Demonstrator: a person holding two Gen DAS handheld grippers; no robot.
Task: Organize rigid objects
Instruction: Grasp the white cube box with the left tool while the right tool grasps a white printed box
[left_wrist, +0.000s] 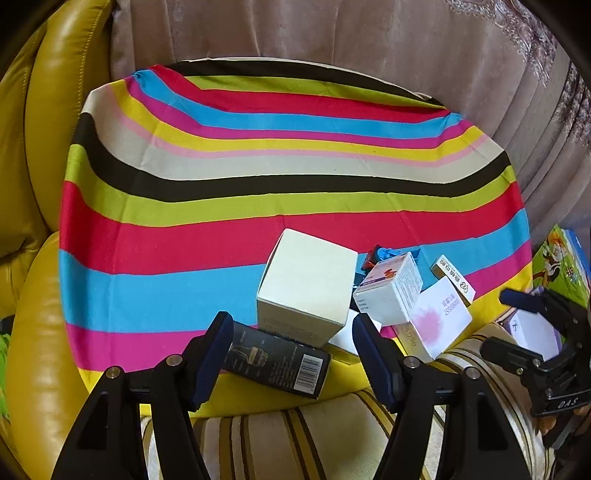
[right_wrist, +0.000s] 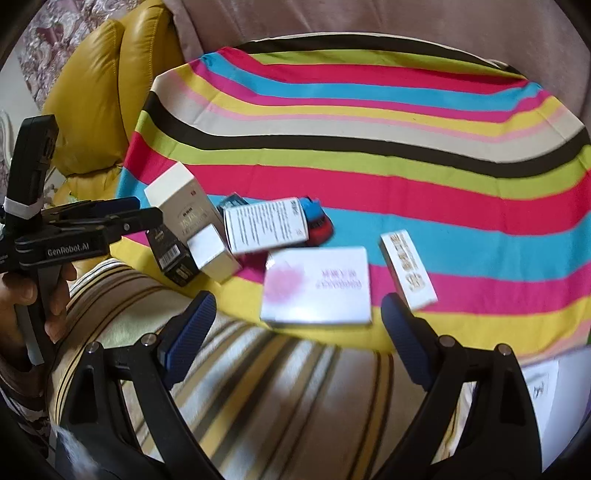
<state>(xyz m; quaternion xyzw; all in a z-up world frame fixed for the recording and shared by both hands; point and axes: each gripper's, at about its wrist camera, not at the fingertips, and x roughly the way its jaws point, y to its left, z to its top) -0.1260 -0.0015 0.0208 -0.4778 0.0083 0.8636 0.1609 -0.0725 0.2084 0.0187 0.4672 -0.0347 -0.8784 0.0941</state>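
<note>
Both your claws, left (left_wrist: 291, 354) and right (right_wrist: 297, 332), gape empty over the boxes (left_wrist: 306, 284) at the striped cloth's (left_wrist: 258, 177) near edge.

We've got two black plastic rigs: the left gripper (left_wrist: 291, 354) and right gripper (right_wrist: 297, 332) both have ribbed navy pads, silver pivot screws, and white "GenRobot.AI" lettering on the side.

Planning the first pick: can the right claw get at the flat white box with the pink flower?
Probably yes. The right claw is open and empty, and the flat white box lies just ahead with nothing on top.
</note>
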